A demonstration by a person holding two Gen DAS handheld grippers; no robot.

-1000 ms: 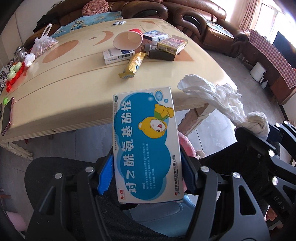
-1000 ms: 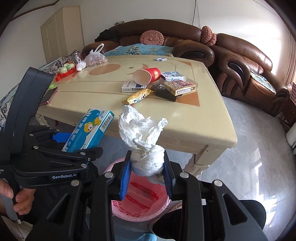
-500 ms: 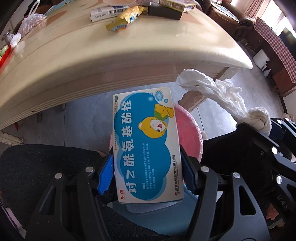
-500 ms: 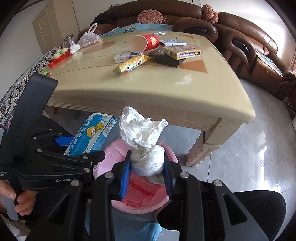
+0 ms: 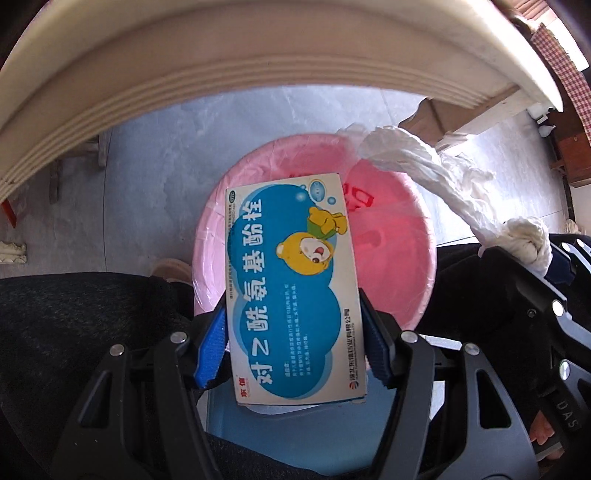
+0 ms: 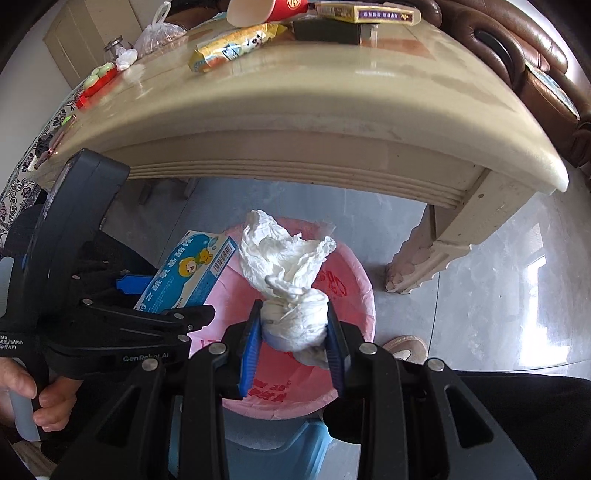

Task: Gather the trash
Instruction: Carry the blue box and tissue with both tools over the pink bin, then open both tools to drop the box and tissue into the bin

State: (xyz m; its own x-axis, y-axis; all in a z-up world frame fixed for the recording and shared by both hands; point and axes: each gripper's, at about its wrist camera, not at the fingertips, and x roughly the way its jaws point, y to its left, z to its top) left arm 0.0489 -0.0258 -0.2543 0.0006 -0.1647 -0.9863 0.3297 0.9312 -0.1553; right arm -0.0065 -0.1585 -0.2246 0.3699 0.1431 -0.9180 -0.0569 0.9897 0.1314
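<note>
My left gripper (image 5: 295, 343) is shut on a blue and white medicine box (image 5: 291, 280) with a cartoon bear, held over the near rim of a pink-lined trash bin (image 5: 399, 229) on the floor. My right gripper (image 6: 293, 339) is shut on a crumpled white tissue wad (image 6: 291, 284), held above the same bin (image 6: 351, 280). The tissue (image 5: 443, 184) also shows at the right of the left wrist view, and the box (image 6: 188, 273) at the left of the right wrist view.
The beige table (image 6: 295, 122) hangs just ahead above the bin, its leg (image 6: 436, 243) to the right. On it lie a yellow snack wrapper (image 6: 232, 48), a red paper cup (image 6: 269, 7), boxes (image 6: 365, 14) and a plastic bag (image 6: 159, 33). A blue stool (image 5: 288, 435) sits below.
Both grippers have dropped below the table edge and moved forward over the pink bin, each still holding its item. The table top has passed out of the left wrist view.
</note>
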